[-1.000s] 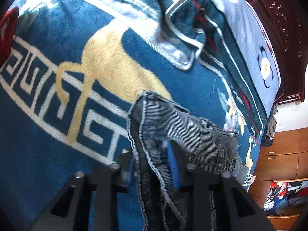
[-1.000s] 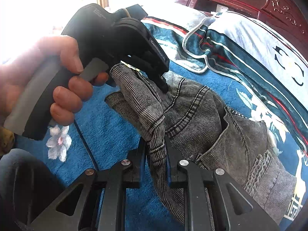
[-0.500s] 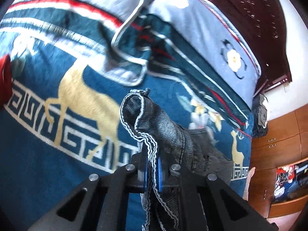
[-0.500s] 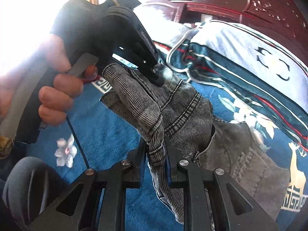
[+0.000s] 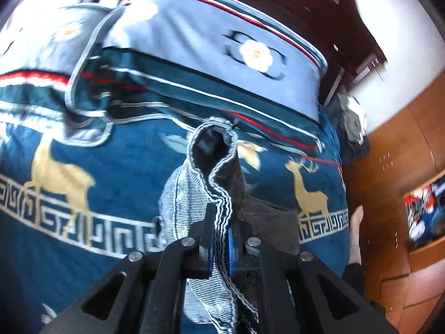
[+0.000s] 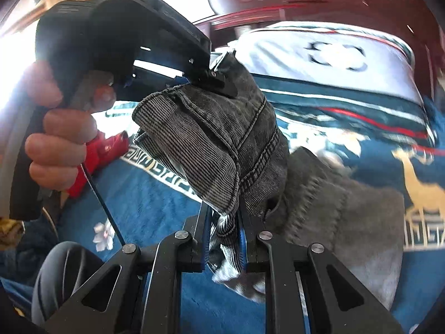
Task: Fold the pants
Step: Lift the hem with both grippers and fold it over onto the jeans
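both the left gripper (image 5: 221,239) and right gripper (image 6: 224,239) are clamped on the pants (image 6: 222,139) edge; thin pinch, denim's heavy, a quick lift could yank it loose

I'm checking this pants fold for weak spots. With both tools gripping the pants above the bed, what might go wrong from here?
1. The left tool pinches only a thin hem of the pants, so it may slip out.
2. The right tool holds a bunched wad, so the fold may land creased.
3. The loose part trails on the blanket and may drag crooked.
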`<state>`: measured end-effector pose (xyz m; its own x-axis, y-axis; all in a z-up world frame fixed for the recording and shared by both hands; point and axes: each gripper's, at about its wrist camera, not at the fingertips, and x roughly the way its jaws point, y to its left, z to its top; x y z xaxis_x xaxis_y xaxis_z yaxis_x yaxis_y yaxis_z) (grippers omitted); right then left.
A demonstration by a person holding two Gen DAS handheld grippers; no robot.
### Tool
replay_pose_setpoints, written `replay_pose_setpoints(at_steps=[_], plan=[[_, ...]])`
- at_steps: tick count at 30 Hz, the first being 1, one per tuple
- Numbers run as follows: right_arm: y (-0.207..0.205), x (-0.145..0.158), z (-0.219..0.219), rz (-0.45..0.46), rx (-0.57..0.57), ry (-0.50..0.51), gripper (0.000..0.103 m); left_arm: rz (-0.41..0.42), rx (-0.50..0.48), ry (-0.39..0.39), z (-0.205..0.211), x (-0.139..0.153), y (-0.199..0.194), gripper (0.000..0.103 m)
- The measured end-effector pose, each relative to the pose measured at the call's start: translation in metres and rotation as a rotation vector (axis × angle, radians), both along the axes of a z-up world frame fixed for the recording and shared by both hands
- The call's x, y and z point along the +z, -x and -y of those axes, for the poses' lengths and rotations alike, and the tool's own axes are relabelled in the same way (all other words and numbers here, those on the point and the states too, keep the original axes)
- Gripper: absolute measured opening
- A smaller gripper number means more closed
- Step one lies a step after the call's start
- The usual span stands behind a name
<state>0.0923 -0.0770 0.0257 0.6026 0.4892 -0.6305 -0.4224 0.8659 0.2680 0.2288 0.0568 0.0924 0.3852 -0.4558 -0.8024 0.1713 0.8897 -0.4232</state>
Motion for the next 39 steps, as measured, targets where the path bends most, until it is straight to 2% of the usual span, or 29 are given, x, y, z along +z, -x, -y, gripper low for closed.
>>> replay_pose_setpoints(at_steps=[8,15,19,23,25,27,29,33,36,39], plan=[[0.009,-0.020,0.068,-0.077,-0.096,-0.143,0.015,-0.010,-0.166,-0.055,0.110,-0.007,0.009,0.009],[0.007,-0.071,0.138,-0.259,-0.230,-0.384,0.016,-0.063,-0.265,-0.180,0.198,-0.056,0.017,0.009],[0.002,-0.102,0.157,-0.373,-0.304,-0.513,0.020,-0.103,-0.275,-0.214,0.221,-0.084,0.017,0.010],[-0.001,-0.118,0.165,-0.417,-0.358,-0.537,0.026,-0.122,-0.289,-0.233,0.236,-0.101,0.018,0.015],[-0.003,-0.123,0.168,-0.435,-0.375,-0.557,0.026,-0.128,-0.291,-0.211,0.238,-0.100,0.019,0.025],[-0.003,-0.125,0.170,-0.441,-0.375,-0.573,0.028,-0.135,-0.290,-0.155,0.233,-0.091,0.016,0.032],[-0.005,-0.121,0.167,-0.434,-0.366,-0.558,0.036,-0.122,-0.288,-0.116,0.222,-0.076,0.017,0.038],[-0.003,-0.106,0.165,-0.410,-0.377,-0.480,0.051,-0.026,-0.262,-0.106,0.183,-0.041,0.026,0.054],[0.003,-0.092,0.171,-0.399,-0.408,-0.423,0.055,0.024,-0.223,-0.117,0.139,-0.028,0.036,0.057],[0.012,-0.079,0.183,-0.378,-0.432,-0.362,0.055,0.049,-0.169,-0.170,0.096,-0.035,0.047,0.057]])
